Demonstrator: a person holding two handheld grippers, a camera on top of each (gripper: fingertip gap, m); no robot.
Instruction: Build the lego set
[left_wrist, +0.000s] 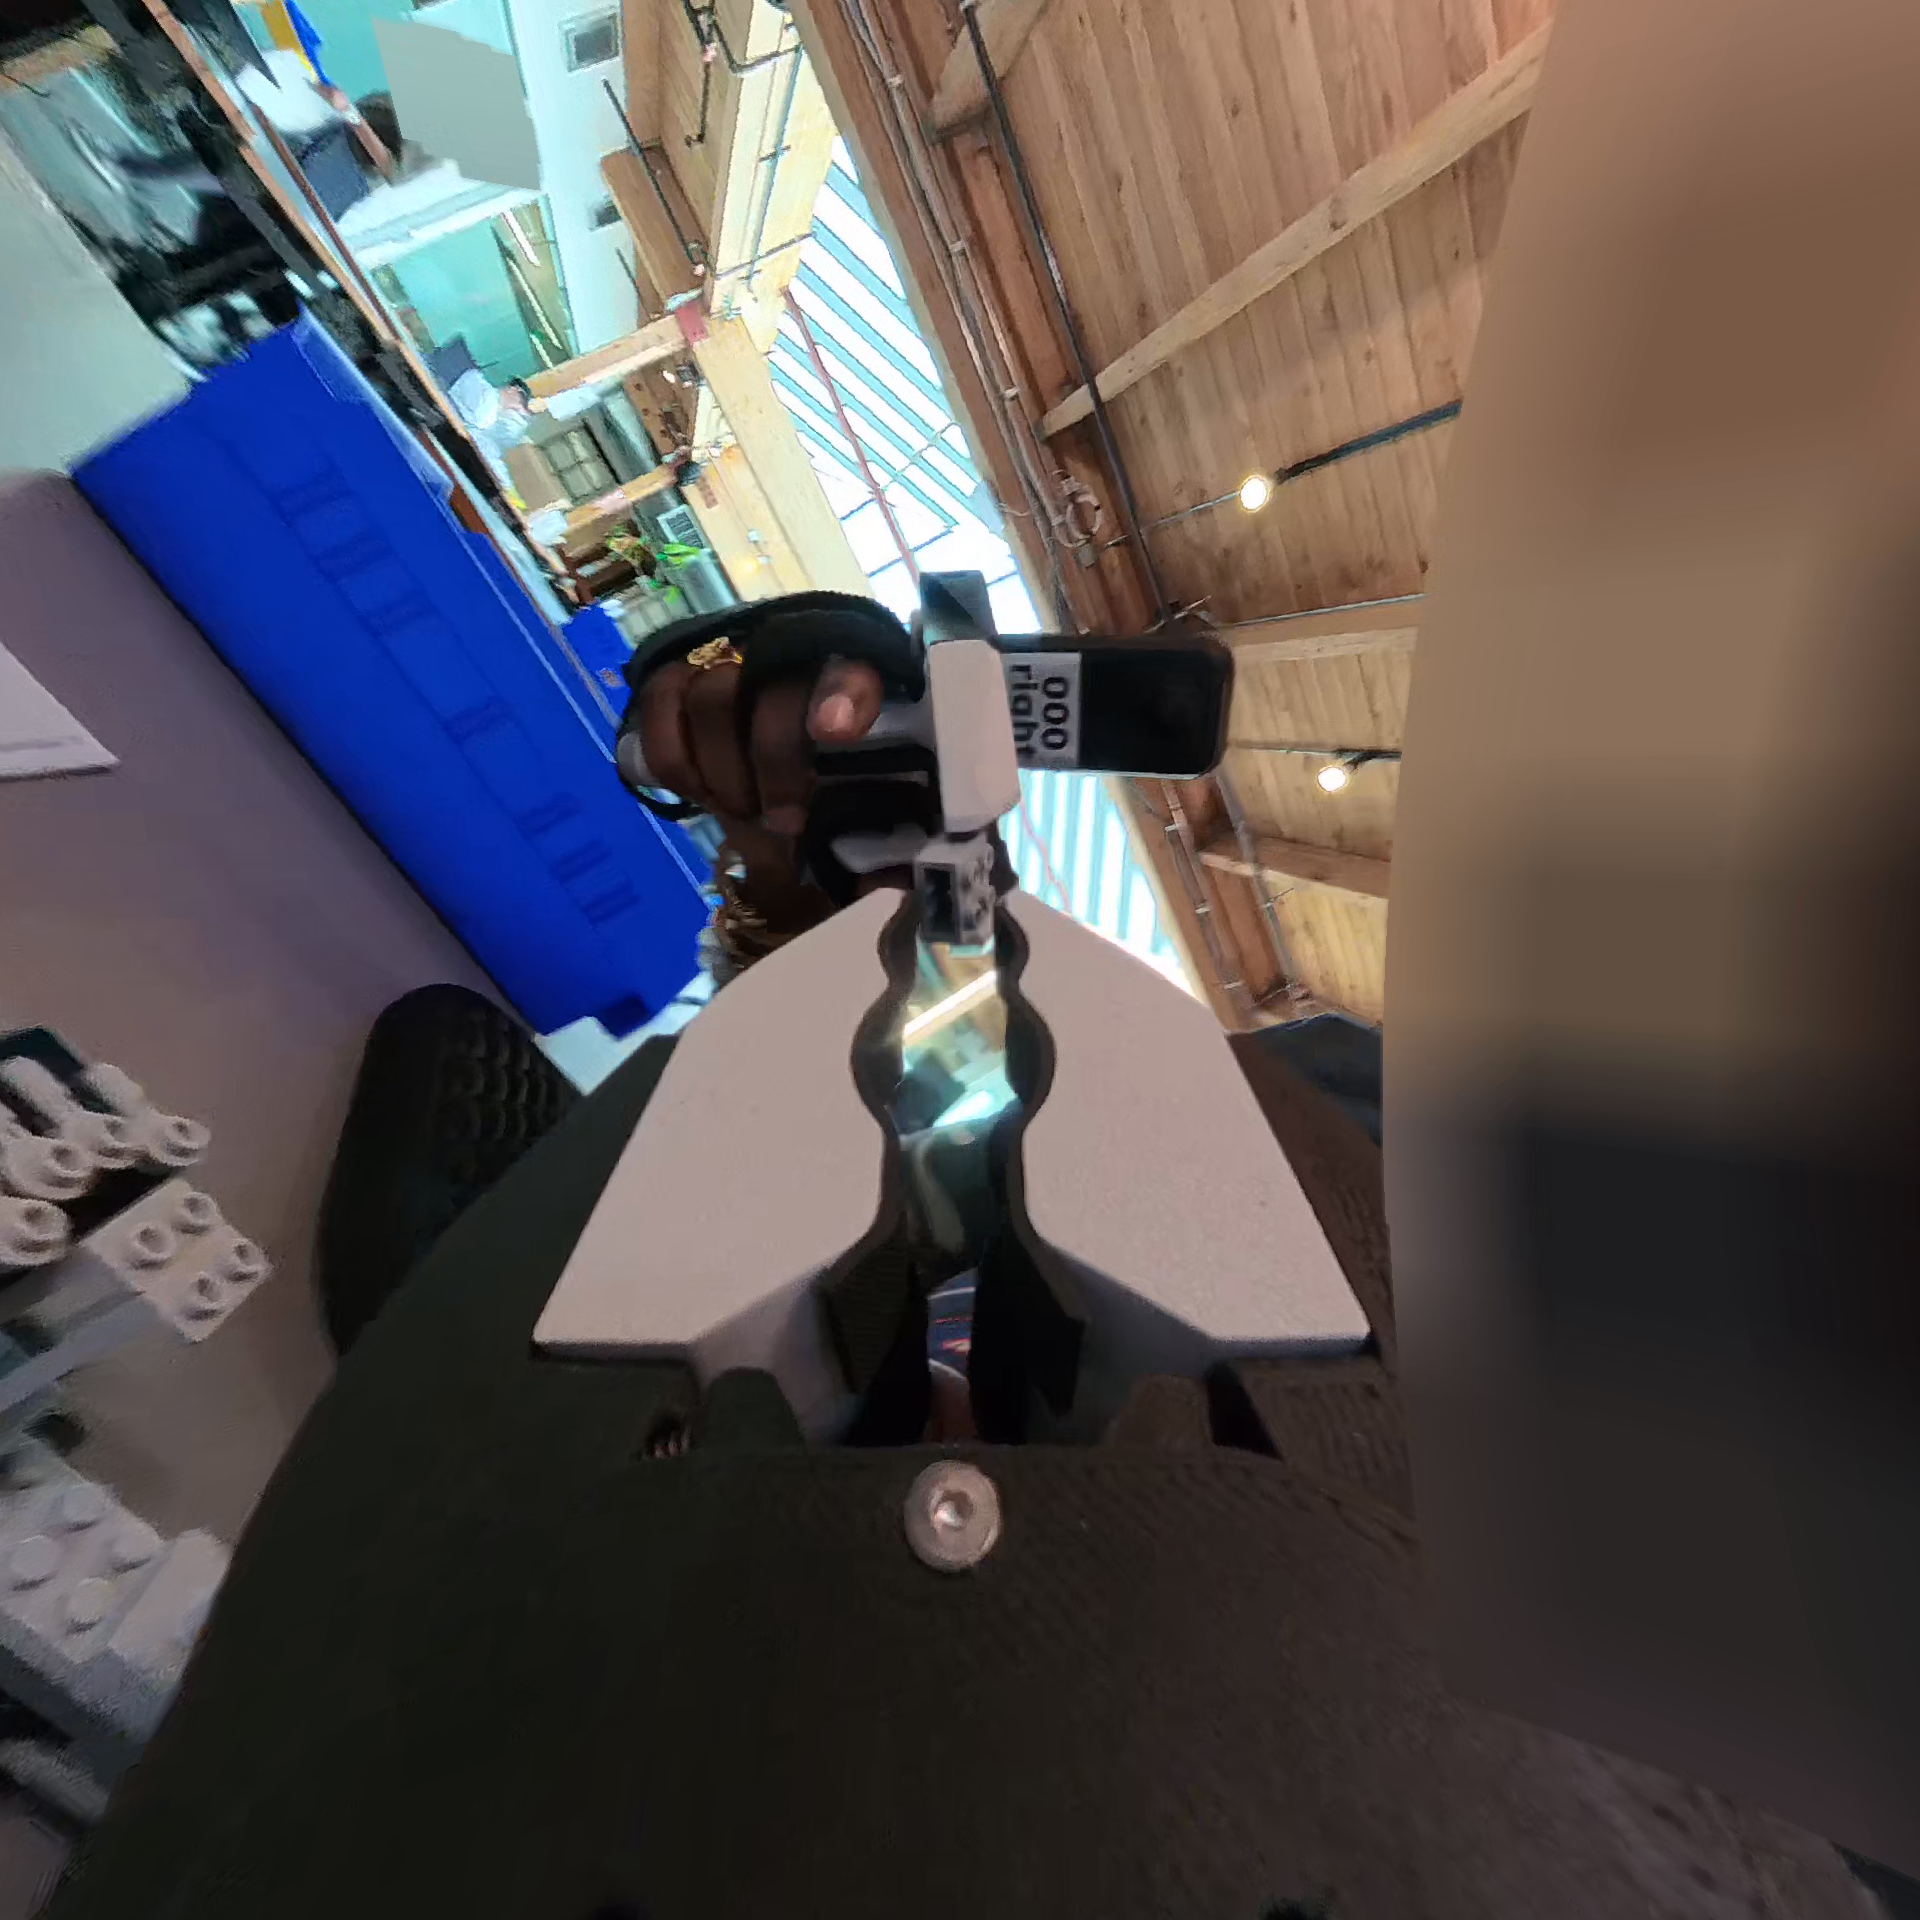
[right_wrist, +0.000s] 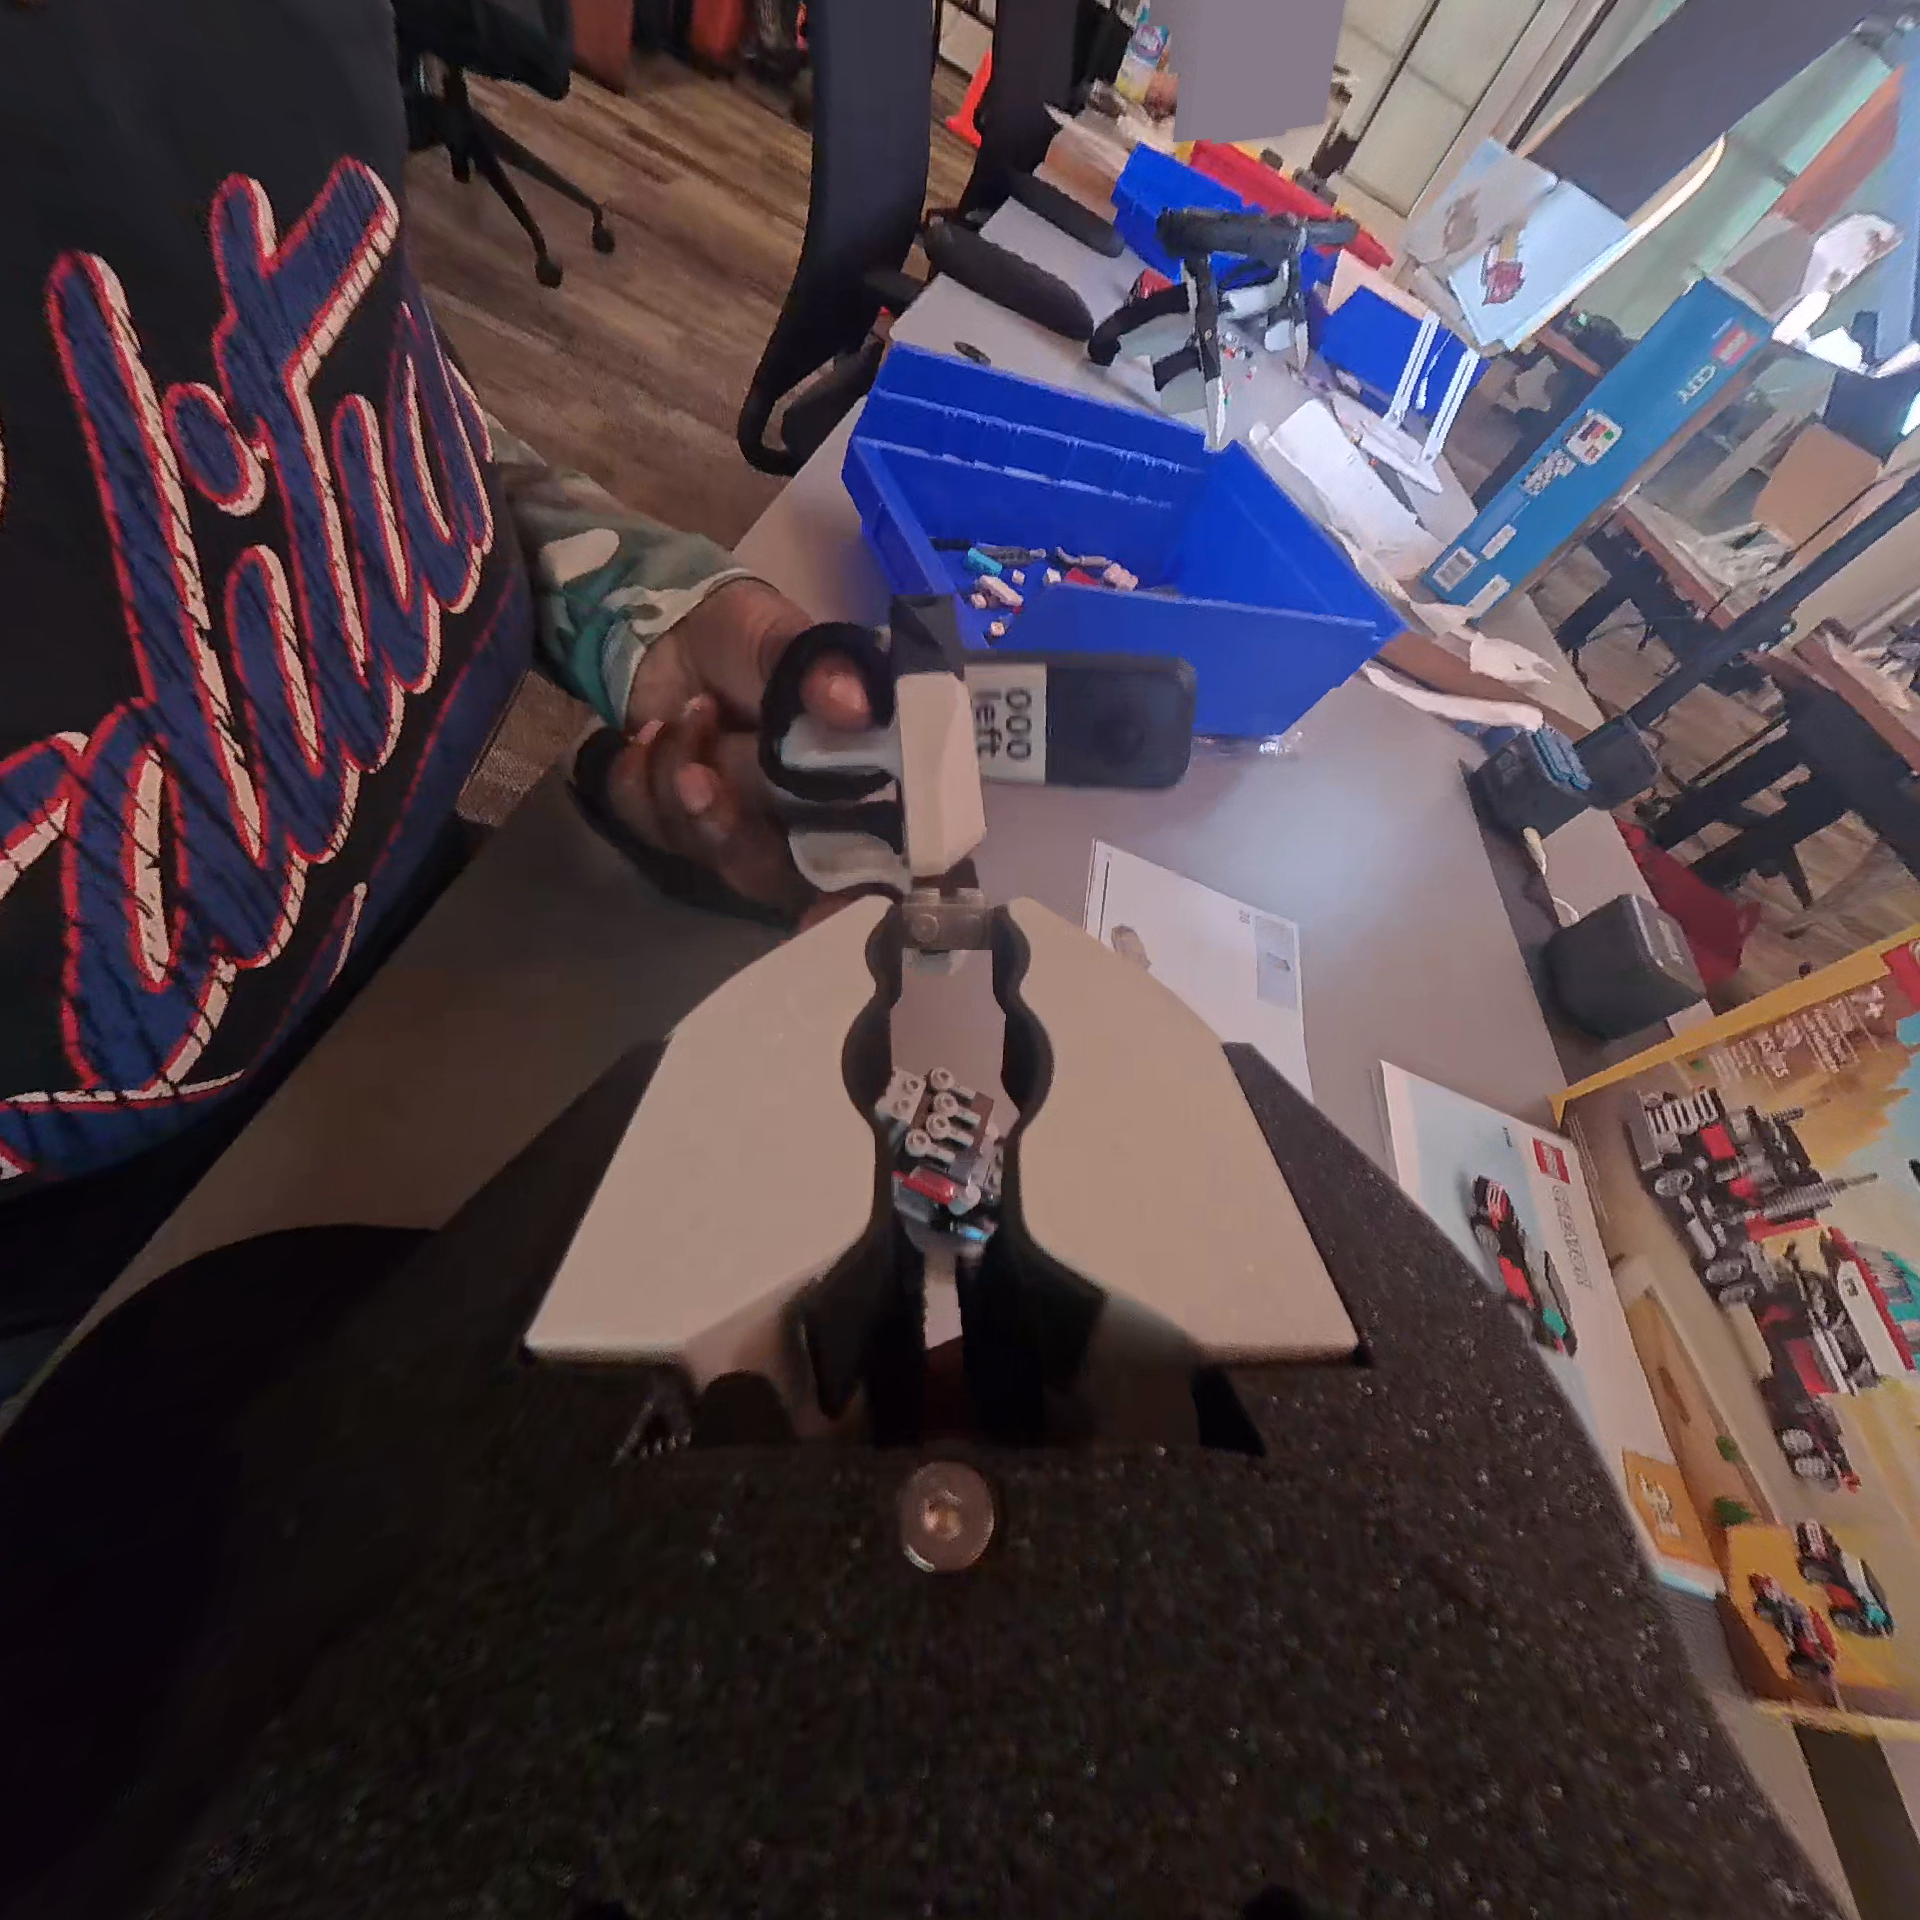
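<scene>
While the left wrist view tilts toward the ceiling, the left gripper (left_wrist: 954, 920) sits at frame centre with its fingers closed on a small grey brick (left_wrist: 954, 891), held up well clear of the bench. Facing it, the right gripper (left_wrist: 971, 831) meets the same brick from above, a hand (left_wrist: 753, 727) on its handle. At the left edge lie a blue bin (left_wrist: 395, 665) and, lower down, grey studded pieces (left_wrist: 135, 1216).

Seen from the right wrist view, the right gripper (right_wrist: 940, 930) pinches the brick (right_wrist: 940, 925) at its fingertips, with the left gripper (right_wrist: 940, 868) just beyond it, touching the same piece. Through the gap between the fingers, low in centre frame, the part-built model (right_wrist: 940, 1164) rests on the bench (right_wrist: 1351, 831). A booklet (right_wrist: 1507, 1247) lies at right, the bin (right_wrist: 1122, 551) above centre.

The step in hand looks like passing or regripping the brick between grippers. Next, one gripper should likely let go, and the other carry the brick down to the model, studs aligned before pressing.
</scene>
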